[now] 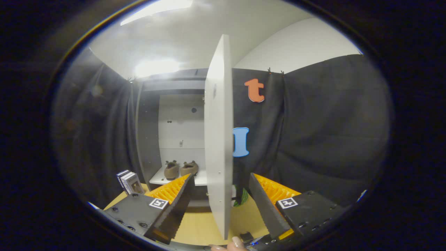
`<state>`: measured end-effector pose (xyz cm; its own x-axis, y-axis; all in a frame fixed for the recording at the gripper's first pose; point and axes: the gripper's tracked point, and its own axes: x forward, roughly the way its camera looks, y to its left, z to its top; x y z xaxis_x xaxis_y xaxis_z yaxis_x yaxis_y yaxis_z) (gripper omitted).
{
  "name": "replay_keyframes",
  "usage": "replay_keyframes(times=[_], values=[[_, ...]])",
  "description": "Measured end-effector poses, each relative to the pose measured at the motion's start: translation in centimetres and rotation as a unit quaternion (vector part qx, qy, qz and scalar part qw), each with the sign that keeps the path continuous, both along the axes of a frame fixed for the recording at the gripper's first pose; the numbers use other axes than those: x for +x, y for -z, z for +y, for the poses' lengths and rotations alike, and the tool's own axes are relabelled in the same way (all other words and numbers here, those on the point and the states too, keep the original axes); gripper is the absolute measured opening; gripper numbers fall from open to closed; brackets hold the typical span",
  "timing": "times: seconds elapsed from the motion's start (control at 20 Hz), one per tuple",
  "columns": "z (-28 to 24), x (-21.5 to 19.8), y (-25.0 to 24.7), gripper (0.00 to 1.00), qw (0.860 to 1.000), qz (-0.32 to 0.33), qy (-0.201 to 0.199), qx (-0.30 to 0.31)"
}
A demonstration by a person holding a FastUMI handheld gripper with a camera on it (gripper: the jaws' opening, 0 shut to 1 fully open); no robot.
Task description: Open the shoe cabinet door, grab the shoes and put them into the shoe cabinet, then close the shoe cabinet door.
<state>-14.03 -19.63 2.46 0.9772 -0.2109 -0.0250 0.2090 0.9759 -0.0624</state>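
Note:
The shoe cabinet stands open ahead, with a pale back wall and dark side panels. Two brown shoes sit side by side on its white shelf, beyond the left finger. The white cabinet door is swung out toward me, seen edge-on, and its lower edge reaches down between my fingers. My gripper is open, one finger on each side of the door, and neither finger presses on it.
A small stack of boxes or books stands on the yellowish floor left of the cabinet. A green and white object peeks out behind the door's lower edge. Black cloth walls close in on both sides. A person's fingertips show at the bottom.

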Motion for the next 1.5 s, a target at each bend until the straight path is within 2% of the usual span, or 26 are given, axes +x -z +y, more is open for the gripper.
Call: replay_keyframes(times=[0.2,0.35,0.45,0.55,0.8,1.15,1.5], values=[[-6.4,2.3,-0.1,0.98,1.0,0.0,0.002,0.008],[-10.5,6.0,0.7,0.97,1.0,0.001,0.005,0.003],[-11.5,9.1,1.2,0.97,1.0,-0.001,-0.013,0.009],[-11.5,11.8,1.9,0.96,0.999,0.002,-0.038,0.023],[-10.8,14.2,2.2,0.95,0.997,0.004,-0.074,0.023],[-9.4,14.4,2.0,0.94,0.996,-0.006,-0.078,0.031],[-1.5,13.4,2.2,0.94,0.996,-0.019,-0.081,0.007]])
